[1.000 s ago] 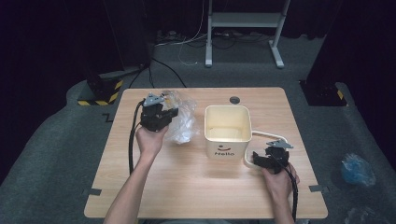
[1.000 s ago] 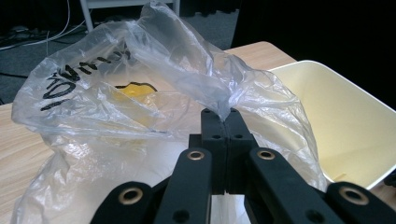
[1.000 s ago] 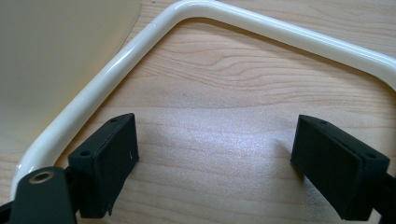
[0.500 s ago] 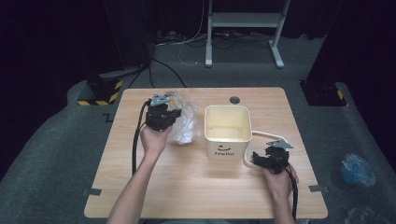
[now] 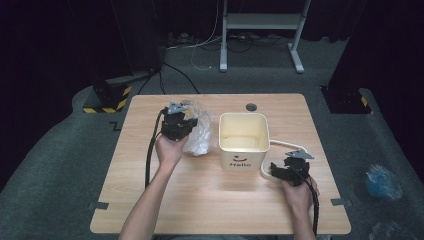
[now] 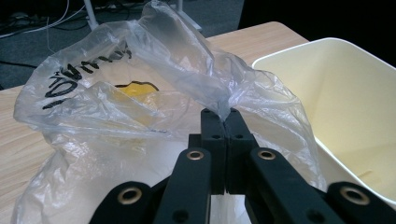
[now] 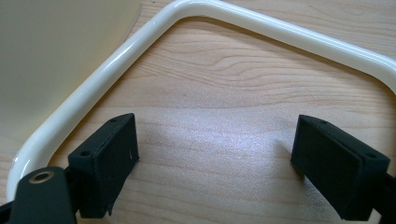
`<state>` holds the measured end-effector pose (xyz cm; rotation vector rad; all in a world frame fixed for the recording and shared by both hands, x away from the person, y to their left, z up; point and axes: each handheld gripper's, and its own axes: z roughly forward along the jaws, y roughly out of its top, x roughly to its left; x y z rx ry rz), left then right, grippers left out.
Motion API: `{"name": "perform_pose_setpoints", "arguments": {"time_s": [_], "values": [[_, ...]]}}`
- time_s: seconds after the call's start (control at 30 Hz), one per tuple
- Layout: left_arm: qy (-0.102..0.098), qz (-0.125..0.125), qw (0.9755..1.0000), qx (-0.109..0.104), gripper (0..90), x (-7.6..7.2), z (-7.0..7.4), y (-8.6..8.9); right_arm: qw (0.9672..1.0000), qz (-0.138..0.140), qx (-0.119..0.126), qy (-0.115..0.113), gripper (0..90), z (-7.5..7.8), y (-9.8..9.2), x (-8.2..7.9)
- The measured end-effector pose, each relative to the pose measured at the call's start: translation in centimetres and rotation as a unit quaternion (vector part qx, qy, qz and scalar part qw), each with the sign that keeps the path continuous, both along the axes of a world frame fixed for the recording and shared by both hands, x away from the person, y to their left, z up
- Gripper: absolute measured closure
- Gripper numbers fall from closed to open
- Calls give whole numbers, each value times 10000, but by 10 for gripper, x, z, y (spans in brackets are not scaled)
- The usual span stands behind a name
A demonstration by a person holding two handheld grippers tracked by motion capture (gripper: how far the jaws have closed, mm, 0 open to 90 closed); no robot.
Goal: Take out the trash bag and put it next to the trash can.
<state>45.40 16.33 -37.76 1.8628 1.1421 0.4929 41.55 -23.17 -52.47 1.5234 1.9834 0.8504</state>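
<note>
On the wooden counter (image 5: 200, 200) a clear plastic bag (image 5: 200, 132) sits just left of a cream square bin (image 5: 243, 142), its crumpled film touching or nearly touching the bin's left wall. The left tongs (image 5: 186, 121), held in the person's left hand (image 5: 169, 150), are pressed together on a gathered fold at the bag's upper edge. In the left gripper view the two black jaws meet tip to tip with the thin film pinched between them at the left tongs (image 6: 226, 122), and the plastic bag (image 6: 140, 93) billows up and away from that pinch. The bag carries black hand-drawn lettering on its left side, and a yellow patch shows through the film near its middle; what that patch is cannot be told. The bin (image 6: 345, 107) stands open just to the right of the bag in that view, its pale inside bare where it shows. The bin bears the word "Hello" and a small curved mark on its front wall. Its white loop handle (image 5: 280, 162) lies flat on the counter at the bin's right side. The right tongs (image 5: 276, 171), in the person's right hand (image 5: 299, 192), are spread wide and rest low over the counter inside the loop of that handle. In the right gripper view the right tongs (image 7: 215, 149) grip nothing; the handle (image 7: 93, 84) curves around them, passing close beside the left jaw without clearly touching it, with bare wood between the jaws.
</note>
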Motion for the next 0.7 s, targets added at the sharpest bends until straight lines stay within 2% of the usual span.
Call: {"name": "perform_pose_setpoints", "arguments": {"time_s": [0.33,0.57,0.7], "values": [[101,-6,9999,5,879,4,-13,-3,10000,0,0,0,144,0,0,0],[104,-61,9998,142,818,5,-15,-6,10000,0,0,0,144,0,0,0],[134,-12,9997,206,762,4,-19,-6,10000,0,0,0,144,0,0,0]]}}
